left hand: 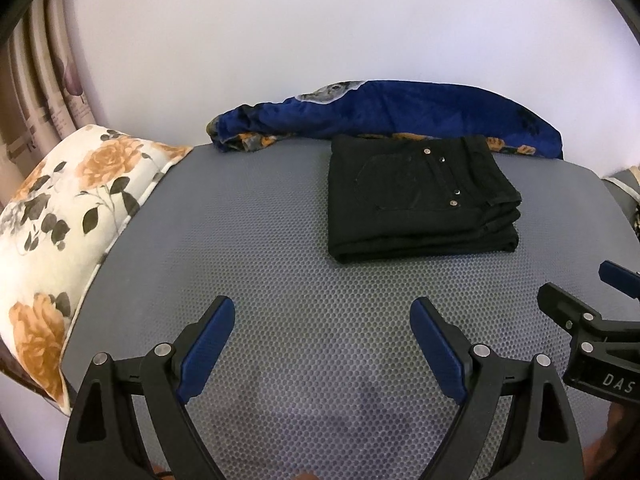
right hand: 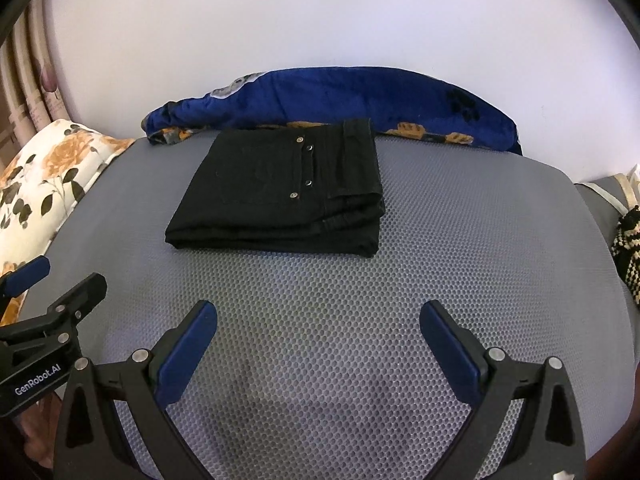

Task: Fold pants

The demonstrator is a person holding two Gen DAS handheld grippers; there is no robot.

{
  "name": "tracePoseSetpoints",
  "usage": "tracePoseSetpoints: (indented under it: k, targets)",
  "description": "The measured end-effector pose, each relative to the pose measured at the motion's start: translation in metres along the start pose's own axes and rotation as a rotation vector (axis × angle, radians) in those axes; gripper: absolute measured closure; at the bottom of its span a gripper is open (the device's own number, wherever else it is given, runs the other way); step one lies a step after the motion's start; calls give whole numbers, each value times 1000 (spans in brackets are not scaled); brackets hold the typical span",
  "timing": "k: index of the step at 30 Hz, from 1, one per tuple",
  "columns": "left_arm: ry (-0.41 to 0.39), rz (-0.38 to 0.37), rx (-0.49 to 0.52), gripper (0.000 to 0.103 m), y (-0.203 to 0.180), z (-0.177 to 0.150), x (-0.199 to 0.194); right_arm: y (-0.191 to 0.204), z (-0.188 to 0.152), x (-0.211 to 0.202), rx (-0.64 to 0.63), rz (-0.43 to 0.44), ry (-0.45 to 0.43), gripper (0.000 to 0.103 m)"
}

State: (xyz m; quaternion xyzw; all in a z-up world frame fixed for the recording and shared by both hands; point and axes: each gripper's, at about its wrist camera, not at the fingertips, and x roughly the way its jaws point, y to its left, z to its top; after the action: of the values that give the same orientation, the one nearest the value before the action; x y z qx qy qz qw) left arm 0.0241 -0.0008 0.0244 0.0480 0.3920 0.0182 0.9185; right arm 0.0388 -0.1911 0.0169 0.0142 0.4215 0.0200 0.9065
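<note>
Black pants lie folded into a compact stack on the grey honeycomb mat, toward its far side, pocket and metal rivets facing up. In the right wrist view the same pants sit straight ahead on the mat. My left gripper hovers over the near part of the mat, open, nothing between its blue pads. My right gripper is likewise open and empty, well short of the pants. Each gripper shows at the edge of the other's view: the right one, the left one.
A blue blanket with orange flowers is bunched along the mat's far edge against the white wall. A floral pillow lies left of the mat. A knitted black-and-cream item sits off the right edge. Curtains hang at far left.
</note>
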Motion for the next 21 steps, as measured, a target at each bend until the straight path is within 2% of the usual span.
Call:
tracePoseSetpoints:
  k: [21]
  targets:
    - [24, 4, 9, 14, -2, -4, 10, 3, -5, 9, -8, 0, 34, 3]
